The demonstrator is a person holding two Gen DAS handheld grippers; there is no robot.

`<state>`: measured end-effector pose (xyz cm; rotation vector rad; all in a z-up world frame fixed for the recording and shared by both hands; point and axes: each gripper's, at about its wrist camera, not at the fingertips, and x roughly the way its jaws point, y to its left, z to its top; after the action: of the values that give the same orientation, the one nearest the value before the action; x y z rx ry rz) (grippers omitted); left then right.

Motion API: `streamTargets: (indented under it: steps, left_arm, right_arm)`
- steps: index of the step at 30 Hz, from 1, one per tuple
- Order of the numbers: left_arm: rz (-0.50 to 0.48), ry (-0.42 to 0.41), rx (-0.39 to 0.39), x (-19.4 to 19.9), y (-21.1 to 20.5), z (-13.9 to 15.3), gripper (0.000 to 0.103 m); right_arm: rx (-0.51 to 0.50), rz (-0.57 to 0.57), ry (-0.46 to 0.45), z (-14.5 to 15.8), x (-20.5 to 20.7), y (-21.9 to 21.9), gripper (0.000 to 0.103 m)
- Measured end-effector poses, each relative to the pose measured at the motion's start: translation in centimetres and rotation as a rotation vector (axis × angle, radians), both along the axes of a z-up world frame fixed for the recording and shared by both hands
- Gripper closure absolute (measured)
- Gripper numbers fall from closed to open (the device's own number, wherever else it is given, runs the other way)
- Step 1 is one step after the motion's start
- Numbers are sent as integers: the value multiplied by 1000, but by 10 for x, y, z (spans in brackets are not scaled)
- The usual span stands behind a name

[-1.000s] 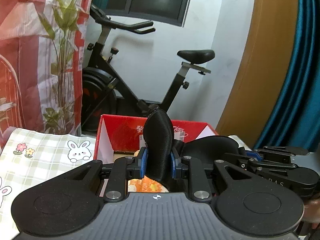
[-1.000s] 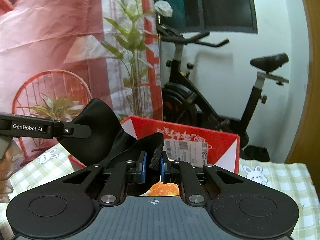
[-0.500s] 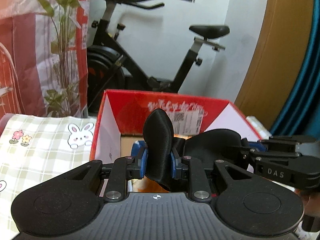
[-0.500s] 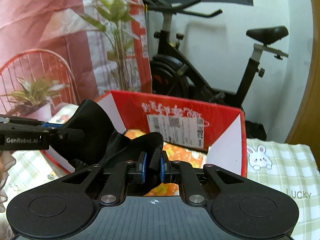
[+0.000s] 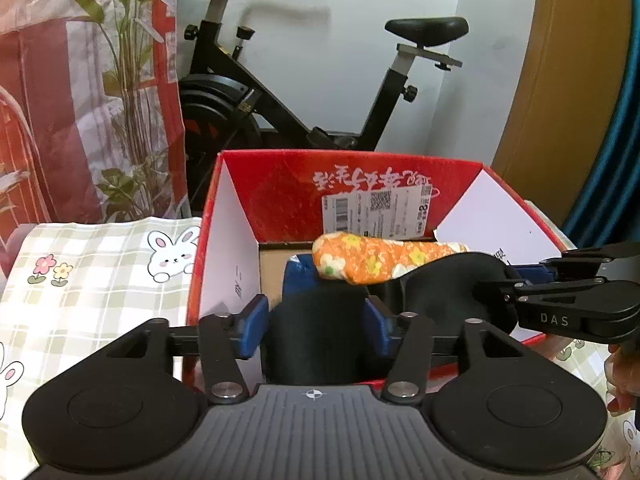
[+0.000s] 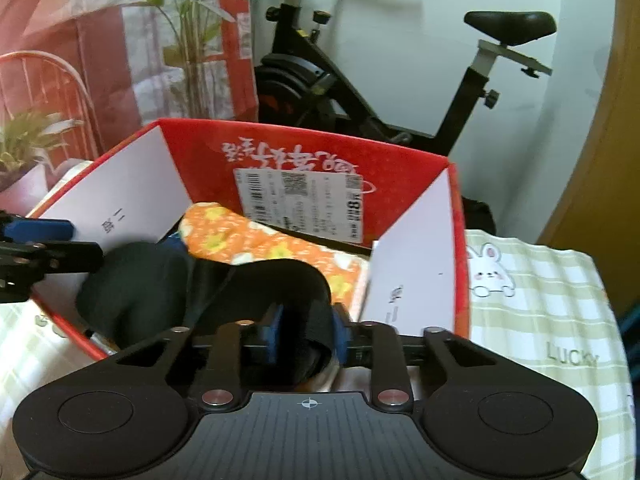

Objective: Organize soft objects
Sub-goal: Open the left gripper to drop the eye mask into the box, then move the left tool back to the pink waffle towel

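Together, both tools hung over the open red box [image 5: 280, 188], which stood on a desk covered by a green checked cloth with rabbit prints [image 5: 100, 264]. The left tool [image 5: 314, 322] had just been opening: its blue pads [image 5: 250, 330] stood apart, with one end of a black soft item [image 5: 320, 336] lying between them inside the box, and no firm pinch on it showed. That black piece ran across to the right tool [image 6: 306, 338], whose jaws had also just been opening a little; its other end lay as a dark band between those narrowly parted pads, and from this view I could not tell whether they pressed on it. In the left wrist view the right tool showed at the right edge, with part of a hand [image 5: 622, 376] below it. Behind the black item, in the box, lay an orange cloth with yellow and white flowers [image 5: 380, 260], and a bit of blue fabric [image 5: 298, 276] showed just under its near end. A white shipping label [image 5: 376, 210] was stuck to the far inner wall of the box. Beyond the desk stood a black exercise bike [image 5: 304, 92], a green plant [image 5: 124, 80] and a red and white curtain [image 5: 48, 100].
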<state>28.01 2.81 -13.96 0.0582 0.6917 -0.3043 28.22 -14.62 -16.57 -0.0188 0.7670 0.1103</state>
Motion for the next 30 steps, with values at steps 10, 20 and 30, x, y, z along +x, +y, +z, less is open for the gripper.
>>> streamTargets:
  steps: [10, 20, 30]
  left_arm:
    - [7, -74, 13, -26, 5, 23, 15]
    - [14, -158, 2, -72, 10, 50, 0]
    - [-1, -204, 19, -123, 10, 49, 0]
  right_arm:
    - [-13, 32, -120, 31, -29, -3, 22]
    - [93, -6, -249, 58, -78, -13, 0]
    - [143, -52, -304, 53, -131, -15, 0]
